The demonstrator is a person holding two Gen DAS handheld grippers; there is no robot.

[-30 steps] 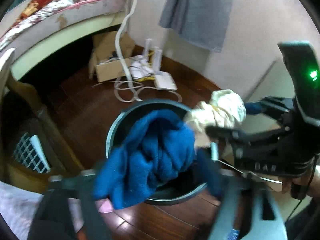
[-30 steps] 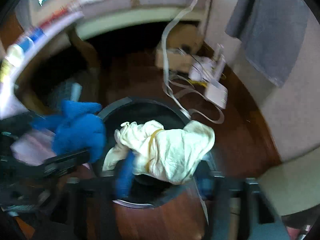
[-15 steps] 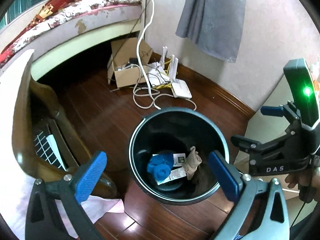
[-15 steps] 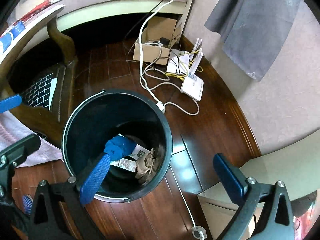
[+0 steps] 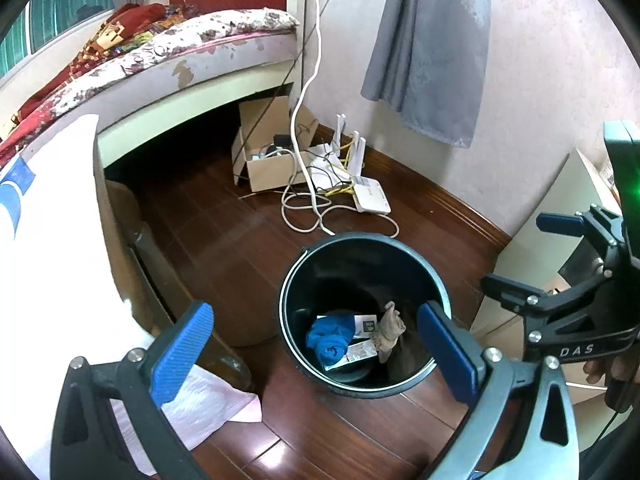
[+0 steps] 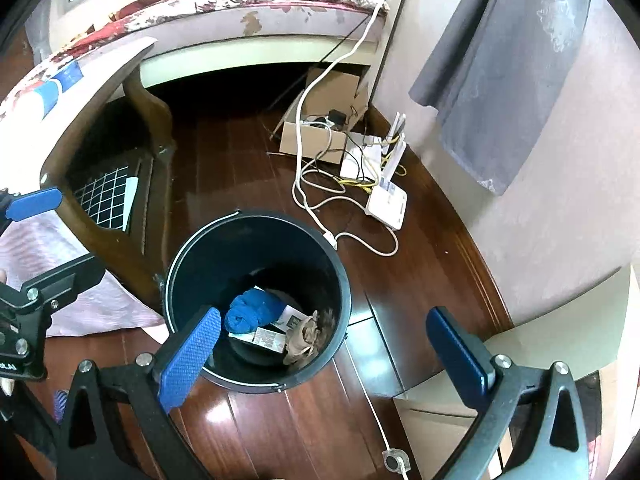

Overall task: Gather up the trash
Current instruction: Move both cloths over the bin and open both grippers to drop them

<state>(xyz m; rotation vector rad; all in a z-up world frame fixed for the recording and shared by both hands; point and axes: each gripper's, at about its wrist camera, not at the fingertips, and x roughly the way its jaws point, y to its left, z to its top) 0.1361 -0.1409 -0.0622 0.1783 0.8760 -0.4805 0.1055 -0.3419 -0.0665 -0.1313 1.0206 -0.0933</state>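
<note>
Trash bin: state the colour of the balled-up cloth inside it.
Bright blue cloth, clearest in the right wrist view, in the black bin.

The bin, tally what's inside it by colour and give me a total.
Inside the bin:
Blue: 1, a cloth
Tan: 1, a crumpled rag
White: 2, printed papers
Total: 4

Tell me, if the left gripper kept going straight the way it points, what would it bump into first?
Probably the black bin: the open left gripper aims down into its mouth, so it would likely land on the blue cloth inside. Depth is hard to judge.
</note>
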